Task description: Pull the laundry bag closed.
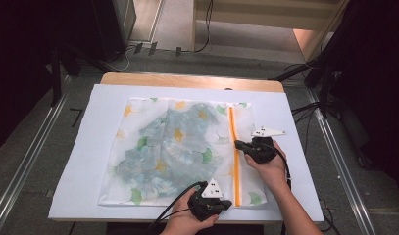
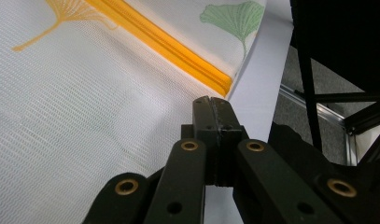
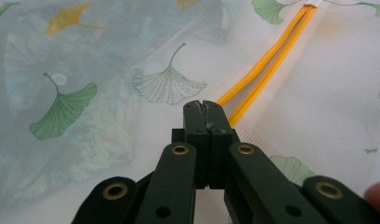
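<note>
A white mesh bag point(image 1: 138, 181) printed with ginkgo leaves lies flat on the white sheet. A bluish folded cloth point(image 1: 172, 142) shows through the mesh. An orange zipper point(image 1: 235, 171) runs along the bag's right side. My right gripper point(image 1: 237, 144) is shut at the middle of the zipper point(image 3: 267, 56), right where its two orange tapes part. The pull is hidden between the jaws. My left gripper point(image 1: 228, 204) is shut at the bag's near edge point(image 2: 243, 60), just beside the zipper's end point(image 2: 220, 84).
The white sheet point(image 1: 79, 161) covers a wooden table point(image 1: 187, 80). Metal rails point(image 1: 20, 171) run along the floor on both sides, and dark stands and cables point(image 1: 329, 83) crowd the right. A person's hands and forearms point(image 1: 285, 191) come in from the bottom.
</note>
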Demonstrator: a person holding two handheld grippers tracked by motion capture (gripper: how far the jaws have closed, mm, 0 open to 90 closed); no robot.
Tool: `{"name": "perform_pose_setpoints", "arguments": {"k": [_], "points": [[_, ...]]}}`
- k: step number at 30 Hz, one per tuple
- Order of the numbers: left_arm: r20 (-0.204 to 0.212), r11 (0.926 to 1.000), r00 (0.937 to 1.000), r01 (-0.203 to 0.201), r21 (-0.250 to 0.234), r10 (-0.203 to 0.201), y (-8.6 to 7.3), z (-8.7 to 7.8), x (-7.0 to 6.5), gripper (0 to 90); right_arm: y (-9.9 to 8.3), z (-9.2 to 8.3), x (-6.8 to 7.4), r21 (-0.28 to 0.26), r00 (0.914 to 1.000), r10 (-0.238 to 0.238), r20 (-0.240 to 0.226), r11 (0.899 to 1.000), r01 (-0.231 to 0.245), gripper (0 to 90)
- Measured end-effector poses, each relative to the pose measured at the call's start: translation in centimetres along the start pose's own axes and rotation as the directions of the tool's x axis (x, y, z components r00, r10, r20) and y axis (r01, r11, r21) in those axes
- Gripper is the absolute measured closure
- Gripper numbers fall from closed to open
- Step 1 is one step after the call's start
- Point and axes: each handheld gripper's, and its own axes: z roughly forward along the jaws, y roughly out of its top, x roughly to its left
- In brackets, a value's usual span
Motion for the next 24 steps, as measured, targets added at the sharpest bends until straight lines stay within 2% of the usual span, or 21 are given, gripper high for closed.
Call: {"name": "perform_pose_setpoints", "arguments": {"k": [24], "points": [[0.000, 1.0000, 1.0000, -0.002, 0.002, 0.002, 0.0, 0.0, 0.0, 90.0, 1.9, 1.7, -1.3, 0.012, 0.9998, 0.006, 0.018, 1.000, -0.006, 90.0]]}}
